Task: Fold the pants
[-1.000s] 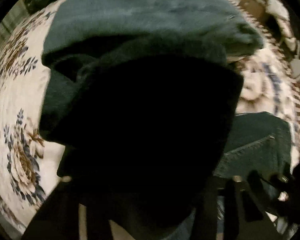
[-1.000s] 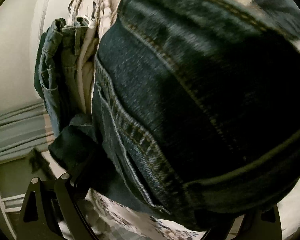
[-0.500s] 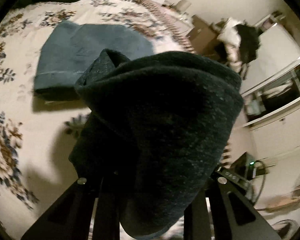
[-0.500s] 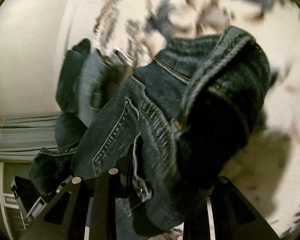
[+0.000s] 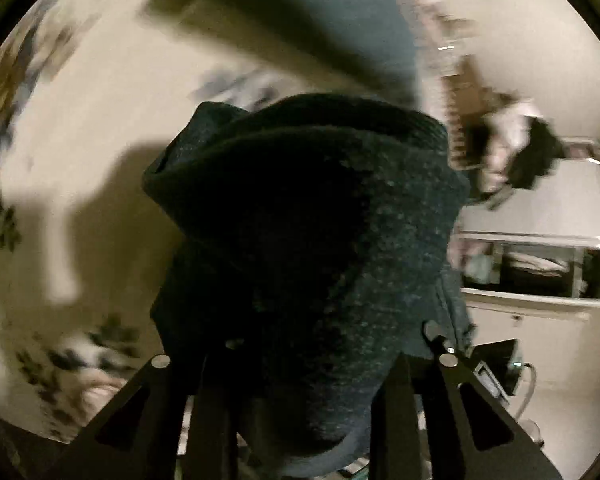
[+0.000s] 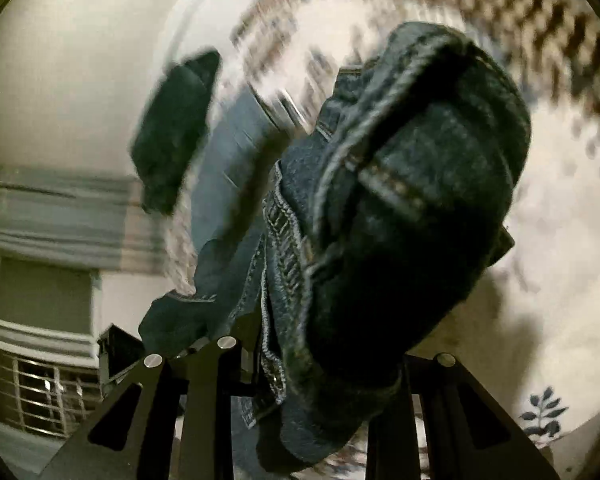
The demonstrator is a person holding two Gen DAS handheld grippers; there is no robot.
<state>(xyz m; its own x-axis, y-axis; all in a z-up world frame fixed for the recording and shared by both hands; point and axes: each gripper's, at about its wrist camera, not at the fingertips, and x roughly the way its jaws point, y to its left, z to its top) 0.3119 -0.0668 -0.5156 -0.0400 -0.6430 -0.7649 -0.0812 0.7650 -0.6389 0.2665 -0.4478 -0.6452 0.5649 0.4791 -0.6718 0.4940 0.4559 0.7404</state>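
Both claws clenched on the dark blue denim pants (image 6: 400, 208): right claw (image 6: 300, 408) pinching the stitched waistband, left claw (image 5: 300, 400) a bunched fold whose pinch eased slightly, cloth between. Pants hang lifted over the cream floral bedspread (image 5: 100, 128), grey-blue folded garment (image 5: 340, 28) at 12 o'clock. Keep both grips level, pull taut, lower evenly.

Bunched dark denim jeans (image 6: 400, 208) between right gripper (image 6: 300, 420) fingers, above floral bedspread (image 6: 560, 280) | folded dark blue garment (image 5: 320, 28) on bedspread, beyond left gripper (image 5: 300, 420)
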